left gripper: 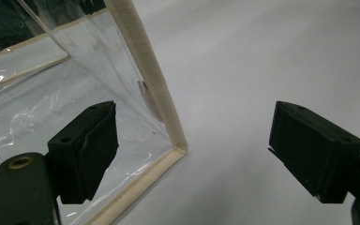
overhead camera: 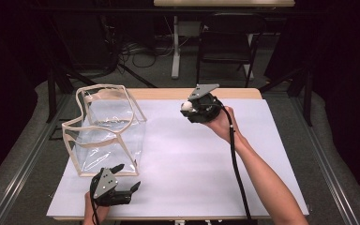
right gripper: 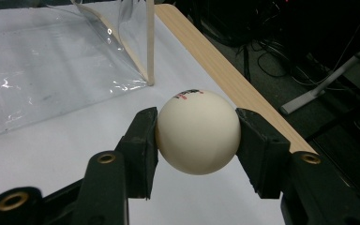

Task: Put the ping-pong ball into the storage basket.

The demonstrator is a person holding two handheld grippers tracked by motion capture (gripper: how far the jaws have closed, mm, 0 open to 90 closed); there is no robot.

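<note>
**A:** High view first. A ball point(overhead camera: 186, 106) is seen pinched in the right gripper point(overhead camera: 189, 108), lifted off the table point(overhead camera: 206, 154) toward its far side. The bag point(overhead camera: 107, 129) stands well off to that gripper's left, mouth up. The left gripper point(overhead camera: 127, 177) is parked low at the near edge, jaws spread wide, nothing held, just short of the bag's near corner.

**B:** And the left gripper view?

**A:** Same story. Jaws are wide apart, and the bag's trimmed corner point(left gripper: 176, 145) sits between them but closer to the left jaw. It can't be told whether that jaw is touching the plastic. No grip has been made, that much is clear.

**B:** Right gripper view?

**A:** The ball point(right gripper: 198, 131) is clamped squarely between both pads, red print on top. The bag point(right gripper: 65, 65) is ahead and to the left, apart from the ball, with the table's wooden edge point(right gripper: 215, 61) running off to the right.

**B:** So progress-wise?

**A:** Roughly halfway, I'd guess. The pickup looks done. The carry over the bag's opening and the drop are left, and the bag probably needs steadying by the left gripper first, since nothing is holding it yet.
</note>
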